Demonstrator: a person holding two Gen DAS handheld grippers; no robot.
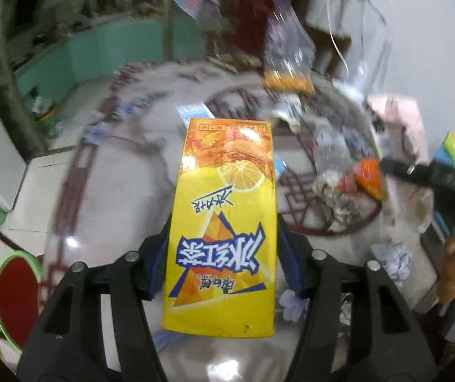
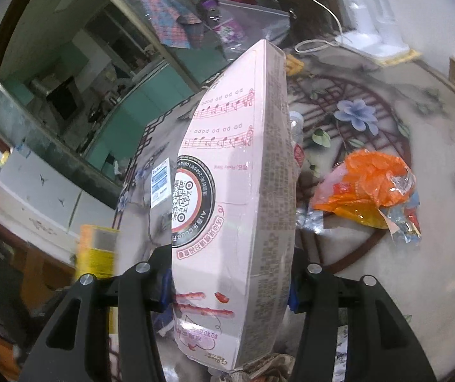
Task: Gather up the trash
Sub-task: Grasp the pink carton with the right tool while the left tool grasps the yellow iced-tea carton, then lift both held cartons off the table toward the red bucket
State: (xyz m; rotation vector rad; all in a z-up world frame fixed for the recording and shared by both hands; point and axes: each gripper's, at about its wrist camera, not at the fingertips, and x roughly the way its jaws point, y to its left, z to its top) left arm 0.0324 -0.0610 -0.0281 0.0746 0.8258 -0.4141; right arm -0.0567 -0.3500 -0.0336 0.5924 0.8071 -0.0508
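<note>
Slippage is the main risk: left claw (image 1: 222, 267) clamps the yellow drink carton (image 1: 224, 222) above the bench (image 1: 116, 191), right claw (image 2: 230, 281) clamps the pink box (image 2: 237, 191) near its lower end; smooth card may pivot or drop.

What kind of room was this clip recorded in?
Probably a lived-in home, a dining or living area: a round glass-topped table with a flower-patterned cloth, snack wrappers strewn on it, and a glass-fronted teal cabinet behind.
</note>
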